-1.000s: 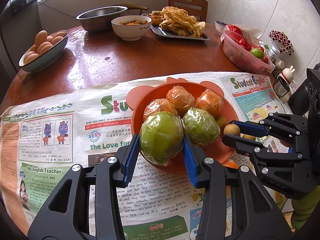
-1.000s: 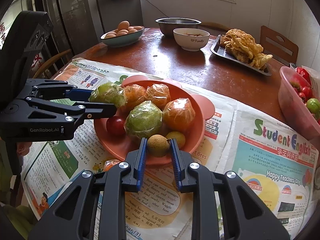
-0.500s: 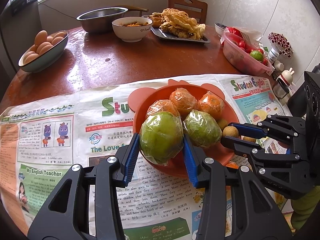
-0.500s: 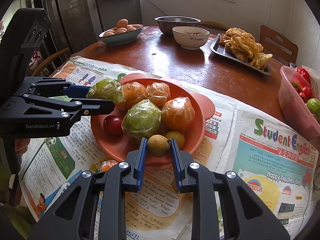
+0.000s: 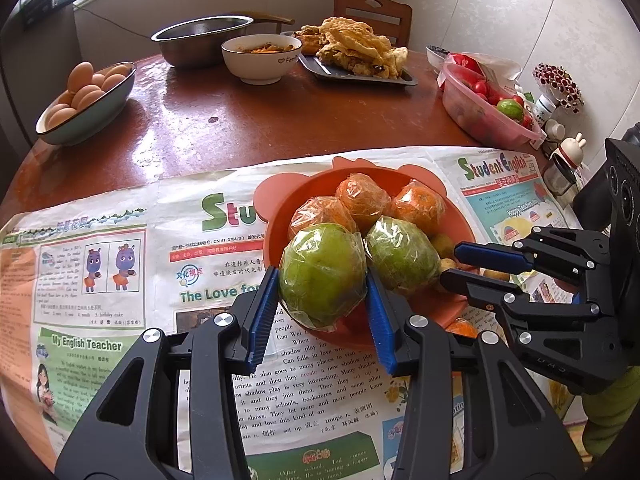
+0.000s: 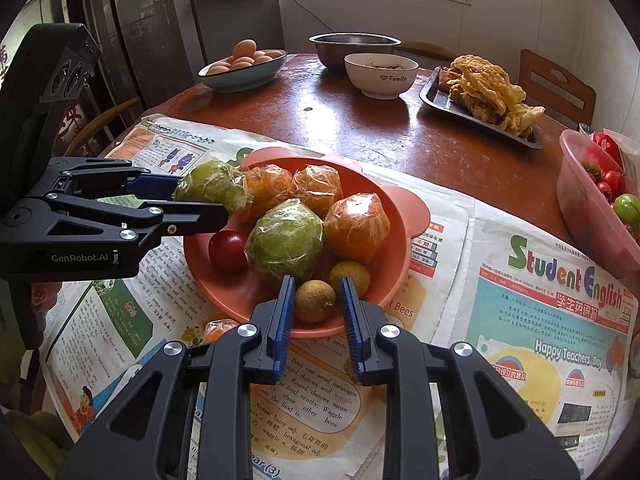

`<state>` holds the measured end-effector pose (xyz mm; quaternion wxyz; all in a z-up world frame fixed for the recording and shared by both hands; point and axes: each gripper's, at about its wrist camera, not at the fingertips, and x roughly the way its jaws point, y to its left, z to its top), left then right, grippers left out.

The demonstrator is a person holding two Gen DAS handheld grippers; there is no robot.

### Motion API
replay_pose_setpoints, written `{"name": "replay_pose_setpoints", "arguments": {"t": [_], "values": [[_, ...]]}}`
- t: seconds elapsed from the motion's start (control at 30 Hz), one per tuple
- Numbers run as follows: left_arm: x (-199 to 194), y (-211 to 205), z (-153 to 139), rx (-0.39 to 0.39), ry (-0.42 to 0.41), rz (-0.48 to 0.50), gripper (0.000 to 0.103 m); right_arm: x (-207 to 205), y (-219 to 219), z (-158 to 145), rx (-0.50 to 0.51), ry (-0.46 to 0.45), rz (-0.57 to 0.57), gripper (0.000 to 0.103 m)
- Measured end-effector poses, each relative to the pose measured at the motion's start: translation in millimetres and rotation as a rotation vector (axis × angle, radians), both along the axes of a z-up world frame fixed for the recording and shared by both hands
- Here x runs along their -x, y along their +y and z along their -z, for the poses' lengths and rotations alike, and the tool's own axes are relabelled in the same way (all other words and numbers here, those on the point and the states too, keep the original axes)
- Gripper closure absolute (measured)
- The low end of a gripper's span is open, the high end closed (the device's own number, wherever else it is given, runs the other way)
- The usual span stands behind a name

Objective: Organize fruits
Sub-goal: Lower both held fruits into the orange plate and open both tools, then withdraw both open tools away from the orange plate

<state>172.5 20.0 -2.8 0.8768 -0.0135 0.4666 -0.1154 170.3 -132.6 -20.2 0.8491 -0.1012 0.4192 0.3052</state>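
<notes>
An orange bowl (image 5: 276, 216) (image 6: 404, 236) stands on newspaper and holds several plastic-wrapped oranges, a wrapped green fruit (image 6: 285, 238), a red plum (image 6: 227, 250) and a yellowish longan (image 6: 351, 276). My left gripper (image 5: 322, 280) (image 6: 202, 198) is shut on another wrapped green fruit (image 5: 322, 276) (image 6: 211, 184) at the bowl's rim. At the rim nearest its camera, my right gripper (image 6: 317, 285) (image 5: 451, 263) is shut on a small brown longan (image 6: 315, 301). The two grippers meet the bowl from adjoining sides.
Newspaper (image 5: 120, 280) covers the near half of the round brown table. Behind it stand a bowl of eggs (image 5: 86, 104), a steel bowl (image 5: 200, 40), a white bowl (image 5: 262, 58), a tray of fried food (image 5: 356, 60) and a pink tub of tomatoes (image 5: 486, 110). An orange bit (image 6: 218, 328) lies beside the bowl.
</notes>
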Motion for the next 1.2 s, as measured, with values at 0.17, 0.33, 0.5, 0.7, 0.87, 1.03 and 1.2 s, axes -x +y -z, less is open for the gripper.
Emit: {"name": "replay_pose_setpoints", "arguments": {"t": [0.17,0.33,0.5,0.7,0.87,1.03,1.2], "values": [[1,0,0,0.008,0.003,0.000,0.068,2,-2,-3,-0.006,-0.005,0.006,0.071],[2,0,0,0.011,0.005,-0.003,0.068,4,-3,-5,-0.010,-0.008,0.007,0.062],[3,0,-1,0.011,0.008,-0.005,0.068,5,-6,-7,-0.009,-0.014,0.013,0.057],[4,0,-1,0.012,0.009,-0.006,0.065,7,-8,-9,-0.008,-0.021,0.020,0.053],[6,0,-4,0.008,0.003,-0.006,0.063,7,-9,-11,-0.007,-0.025,0.025,0.049],[9,2,-6,0.005,-0.001,-0.010,0.060,8,-9,-12,-0.003,-0.028,0.026,0.044],[11,2,-9,-0.002,-0.004,-0.010,0.055,8,-9,-14,-0.002,-0.031,0.026,0.041]]}}
